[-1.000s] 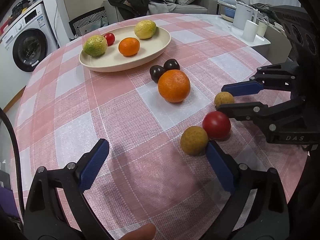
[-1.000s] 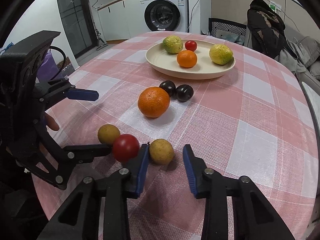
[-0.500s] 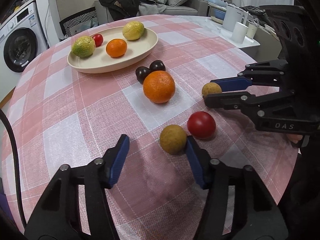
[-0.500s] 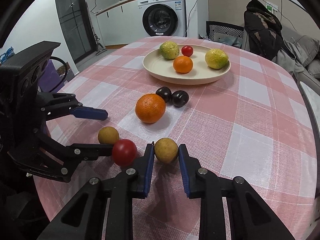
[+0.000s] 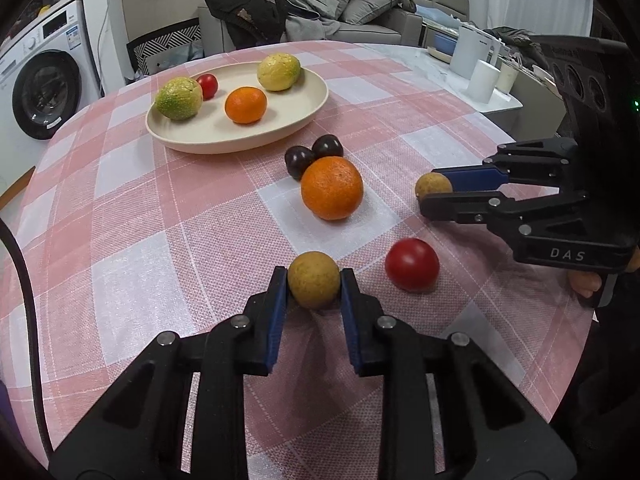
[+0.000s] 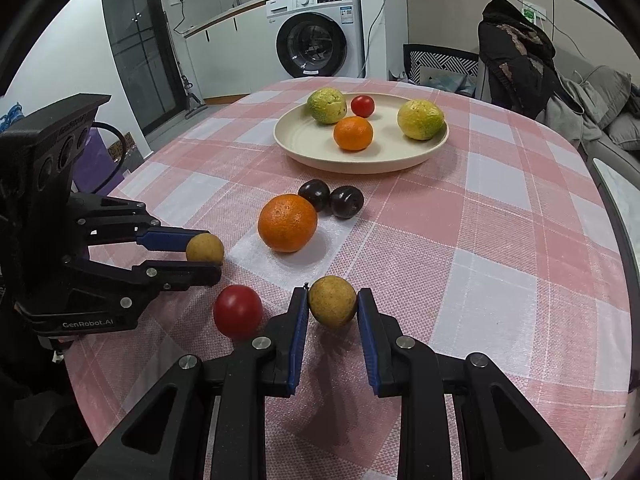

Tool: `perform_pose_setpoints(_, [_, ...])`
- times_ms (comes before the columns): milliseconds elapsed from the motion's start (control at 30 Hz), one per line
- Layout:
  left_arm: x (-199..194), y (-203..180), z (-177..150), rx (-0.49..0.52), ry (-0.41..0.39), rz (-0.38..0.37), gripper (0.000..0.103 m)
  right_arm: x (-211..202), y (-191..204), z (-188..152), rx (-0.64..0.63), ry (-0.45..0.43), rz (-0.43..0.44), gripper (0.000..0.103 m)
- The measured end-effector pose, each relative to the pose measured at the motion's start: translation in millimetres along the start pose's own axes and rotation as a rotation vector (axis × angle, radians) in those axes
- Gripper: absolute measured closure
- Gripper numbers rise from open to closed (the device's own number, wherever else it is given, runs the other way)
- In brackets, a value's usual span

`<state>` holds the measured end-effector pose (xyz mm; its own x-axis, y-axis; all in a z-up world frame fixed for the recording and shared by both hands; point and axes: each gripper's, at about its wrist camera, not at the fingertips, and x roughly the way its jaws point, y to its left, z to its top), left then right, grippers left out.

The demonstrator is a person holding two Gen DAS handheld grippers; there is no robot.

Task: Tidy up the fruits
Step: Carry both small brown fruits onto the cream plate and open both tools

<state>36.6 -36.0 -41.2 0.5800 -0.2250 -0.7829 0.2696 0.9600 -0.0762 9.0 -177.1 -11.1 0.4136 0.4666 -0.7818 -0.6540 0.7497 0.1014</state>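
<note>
My left gripper (image 5: 314,282) is shut on a tan round fruit (image 5: 314,285) low over the checked tablecloth. My right gripper (image 6: 332,306) is shut on a second tan round fruit (image 6: 332,306); it also shows in the left wrist view (image 5: 433,186). The left gripper's fruit shows in the right wrist view (image 6: 205,248). A red tomato (image 5: 412,265) lies between them. A large orange (image 5: 332,188) and two dark plums (image 5: 314,152) lie mid-table. The cream plate (image 5: 308,114) holds a green citrus (image 5: 178,98), a small tomato (image 5: 208,85), a mandarin (image 5: 245,105) and a yellow citrus (image 5: 279,72).
The round table's edge (image 5: 568,364) runs close on the right. A washing machine (image 6: 320,36) stands behind, a sofa with clothes (image 5: 332,4) and a side table with white cups (image 5: 484,80) beyond the table.
Both grippers have closed: the left one moved up to its tan fruit and shut on it, and the right one tightened on the other tan fruit.
</note>
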Motion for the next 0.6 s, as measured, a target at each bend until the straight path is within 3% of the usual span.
perform_pose_setpoints(600, [-29,33,22,-0.131,-0.199,0.1,0.08,-27,-10,16,0.102,-0.187,-0.008,0.078])
